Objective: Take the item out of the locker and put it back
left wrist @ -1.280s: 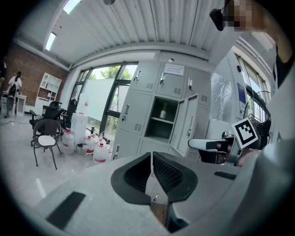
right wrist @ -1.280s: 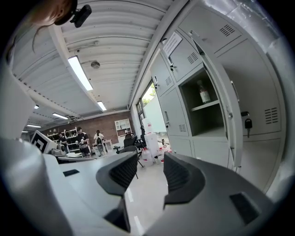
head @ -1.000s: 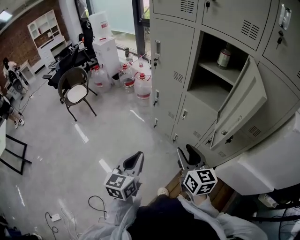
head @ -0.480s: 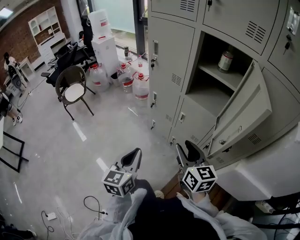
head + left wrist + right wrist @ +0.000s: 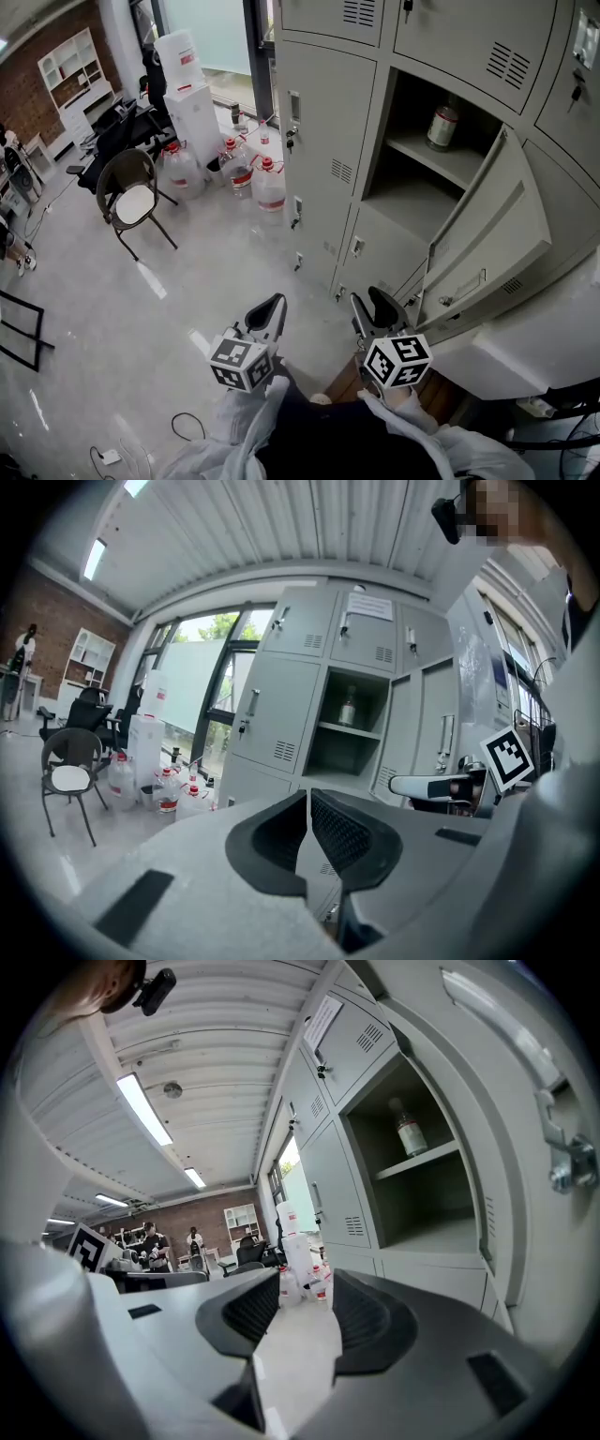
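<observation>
Gripper views show what head view cannot: left gripper [image 5: 307,799] jaws clenched, right gripper [image 5: 306,1290] jaws parted, empty.

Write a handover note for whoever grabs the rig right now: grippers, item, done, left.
Left gripper: shut, empty.
Right gripper: open, empty.
Both are held low in front of the lockers, short of the open one.
Bottle: upright on the upper shelf of the open locker; its door is swung wide.
Done: door open.
Left: reach in, take the bottle out, put it back.
</observation>
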The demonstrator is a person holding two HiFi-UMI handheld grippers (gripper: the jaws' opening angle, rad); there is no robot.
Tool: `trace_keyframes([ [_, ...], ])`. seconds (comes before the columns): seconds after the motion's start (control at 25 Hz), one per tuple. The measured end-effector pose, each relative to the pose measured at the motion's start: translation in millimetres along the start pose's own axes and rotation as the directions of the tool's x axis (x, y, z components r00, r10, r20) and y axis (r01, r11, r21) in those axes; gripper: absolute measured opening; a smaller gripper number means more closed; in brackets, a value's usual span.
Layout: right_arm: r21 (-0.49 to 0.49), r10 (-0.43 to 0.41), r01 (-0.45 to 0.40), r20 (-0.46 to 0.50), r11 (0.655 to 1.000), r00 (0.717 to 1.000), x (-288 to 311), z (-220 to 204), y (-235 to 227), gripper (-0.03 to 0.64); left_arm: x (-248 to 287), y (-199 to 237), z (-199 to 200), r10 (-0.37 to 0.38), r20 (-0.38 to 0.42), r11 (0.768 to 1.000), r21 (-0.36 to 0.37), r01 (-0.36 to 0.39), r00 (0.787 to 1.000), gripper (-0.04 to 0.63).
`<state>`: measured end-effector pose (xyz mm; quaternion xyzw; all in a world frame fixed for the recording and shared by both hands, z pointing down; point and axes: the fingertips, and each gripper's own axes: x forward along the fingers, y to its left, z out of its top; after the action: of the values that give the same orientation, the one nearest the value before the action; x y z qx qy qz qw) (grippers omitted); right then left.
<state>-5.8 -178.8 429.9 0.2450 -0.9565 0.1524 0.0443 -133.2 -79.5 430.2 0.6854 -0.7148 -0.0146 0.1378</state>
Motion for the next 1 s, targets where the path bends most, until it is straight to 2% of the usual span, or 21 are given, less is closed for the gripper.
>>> trace_keyframes([
  [0.32,0.022,-0.103,0.102,0.027,0.994,0.994,48,7,-20,0.16,48,34,17,-0.104,-0.015,0.994,0.029,0.104,0.994,0.015],
  [0.48,0.038,-0.174,0.172,0.064,0.984,0.983,76,12,-27,0.16,72,63,25,-0.175,-0.037,0.983,0.057,0.176,0.984,0.015],
  [0.76,0.075,-0.305,0.296,0.164,0.952,0.938,122,7,-42,0.16,123,114,31,-0.305,-0.039,0.944,0.119,0.308,0.952,0.015],
  [1.0,0.097,-0.428,0.417,0.217,0.904,0.877,131,-4,-52,0.16,152,131,18,-0.423,-0.066,0.89,0.155,0.428,0.904,0.015],
])
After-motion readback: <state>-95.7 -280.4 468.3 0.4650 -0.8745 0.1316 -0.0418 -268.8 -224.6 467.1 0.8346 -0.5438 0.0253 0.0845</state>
